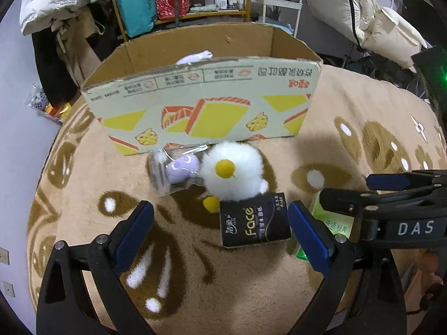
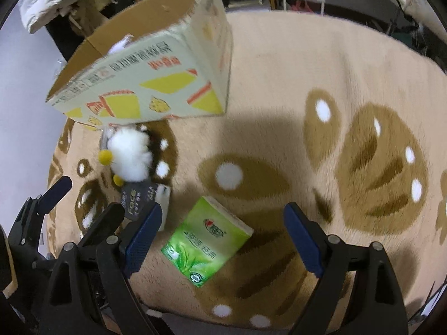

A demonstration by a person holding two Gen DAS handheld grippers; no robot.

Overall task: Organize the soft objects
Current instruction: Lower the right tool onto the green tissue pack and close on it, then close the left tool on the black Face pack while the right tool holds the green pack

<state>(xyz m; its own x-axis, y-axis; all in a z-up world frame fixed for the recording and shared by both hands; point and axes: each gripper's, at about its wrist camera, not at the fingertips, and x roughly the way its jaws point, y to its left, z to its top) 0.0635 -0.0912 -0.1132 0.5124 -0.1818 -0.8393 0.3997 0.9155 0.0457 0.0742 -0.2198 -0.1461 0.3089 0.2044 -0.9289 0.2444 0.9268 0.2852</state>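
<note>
- We work over a tan plush rug (image 2: 279, 89) with brown shapes and white dots, in a cluttered room with shelves and bags behind it.
- The open cardboard box (image 1: 201, 106) stands toward the rug's far edge; something white already shows inside it.
- Just in front of the box lie a white fluffy toy (image 1: 232, 173) with yellow pompoms and a bagged purple toy (image 1: 181, 169), touching each other.
- A black tissue pack (image 1: 254, 220) touches the fluffy toy's near side; a green tissue pack (image 2: 206, 240) lies nearer the rug's near edge.
- Our left gripper (image 1: 220, 231) hangs wide apart, empty, with the black pack between its fingers.
- Our right gripper (image 2: 223, 237) is equally spread and empty, straddling the green pack.
- We judge the grasp is next: lower until the pads flank the green pack's long sides, close gently, and keep clear of the left gripper close by.
</note>
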